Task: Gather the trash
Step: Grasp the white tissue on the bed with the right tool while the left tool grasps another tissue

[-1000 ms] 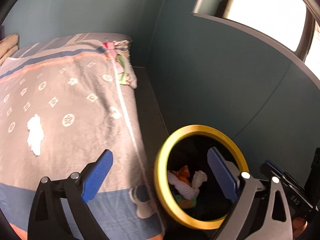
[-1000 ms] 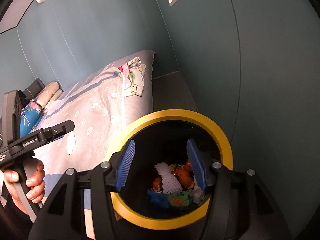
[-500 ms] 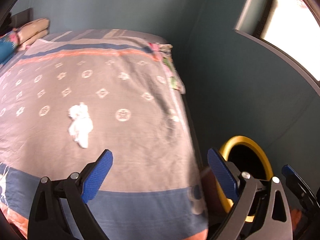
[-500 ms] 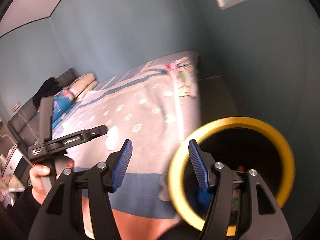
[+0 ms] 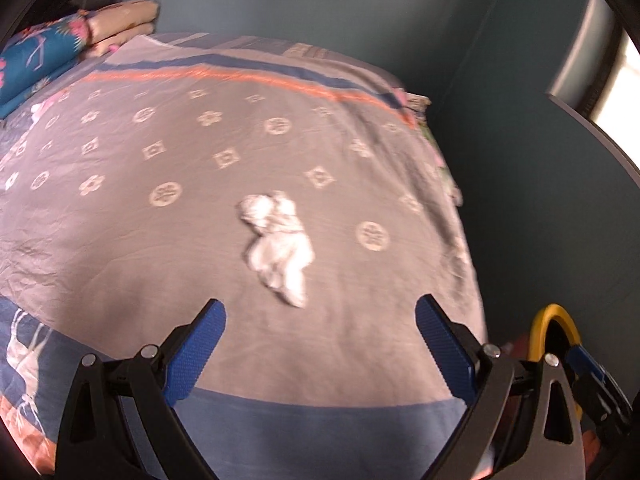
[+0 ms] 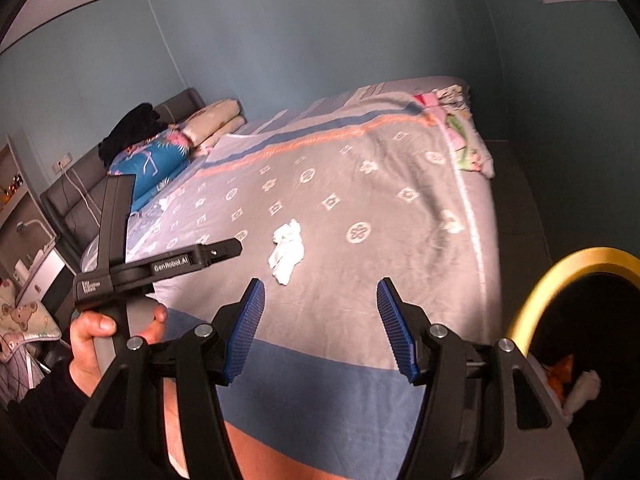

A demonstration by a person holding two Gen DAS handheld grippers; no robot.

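**Tissue lying on the bed, both grippers wide apart**

Pillows (image 6: 216, 120) are sitting at the far end of the bed (image 5: 120, 208), stacked by the dark headboard (image 6: 76, 204). One blue pillow (image 5: 36, 56) is lying beside the pale ones. A small folded cloth (image 6: 464, 136) is resting on the far corner of the bed, next to the blue-green wall (image 6: 320, 32). A trash bin (image 6: 560, 280) with a yellow rim is standing on the floor just beside the bed, and some scraps are showing inside it.

A crumpled white tissue (image 5: 280, 240) is lying alone in the middle of the gray blanket. Nothing is lying between it and the grippers.

The left gripper (image 5: 320, 356) is hanging over the near part of the bed with its blue fingers (image 5: 196, 356) spread wide and nothing in them. The tissue is sitting just ahead of it, between the lines of the two fingers but not touching them.

The right gripper (image 6: 320, 332) is also spread wide and holding nothing. The tissue (image 6: 286, 250) is sitting ahead of it, a bit toward its left finger. The bin is off to its right. The left hand (image 6: 104, 340) is showing there too, gripping the handle.
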